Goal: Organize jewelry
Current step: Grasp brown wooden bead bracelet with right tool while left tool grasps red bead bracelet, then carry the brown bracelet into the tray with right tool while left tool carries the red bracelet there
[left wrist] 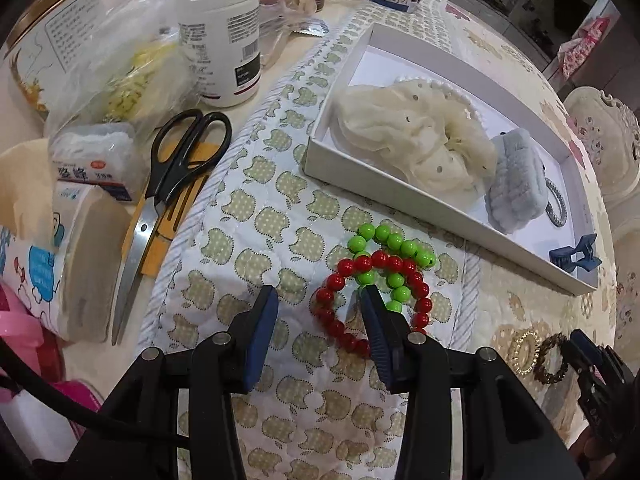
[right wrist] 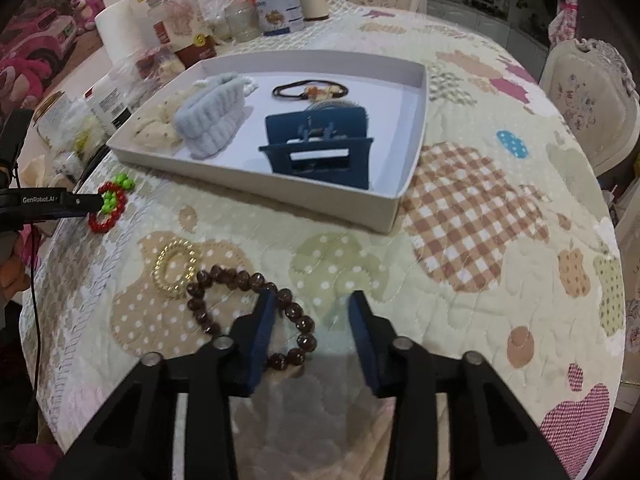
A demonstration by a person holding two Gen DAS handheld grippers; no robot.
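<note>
quilted patchwork tablecloth [right wrist: 460, 216]; white tray [right wrist: 416, 152], ornate chairs [right wrist: 592, 104] beyond

We see a red bead bracelet [left wrist: 372, 300] and a bright green one [left wrist: 394, 254] on a quilt [left wrist: 256, 216] printed with pale green apples. The box [right wrist: 280, 184] is white, its hair claw [right wrist: 320, 148] dark blue, its scrunchie [left wrist: 416, 144] cream.

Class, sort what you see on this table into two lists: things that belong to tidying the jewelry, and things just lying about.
Belongs to the job:
red bead bracelet
green bead bracelet
brown bead bracelet
gold coil hair tie
white tray

Just lying about:
scissors
white bottle
yellow-lidded jar
paper towel roll
</note>
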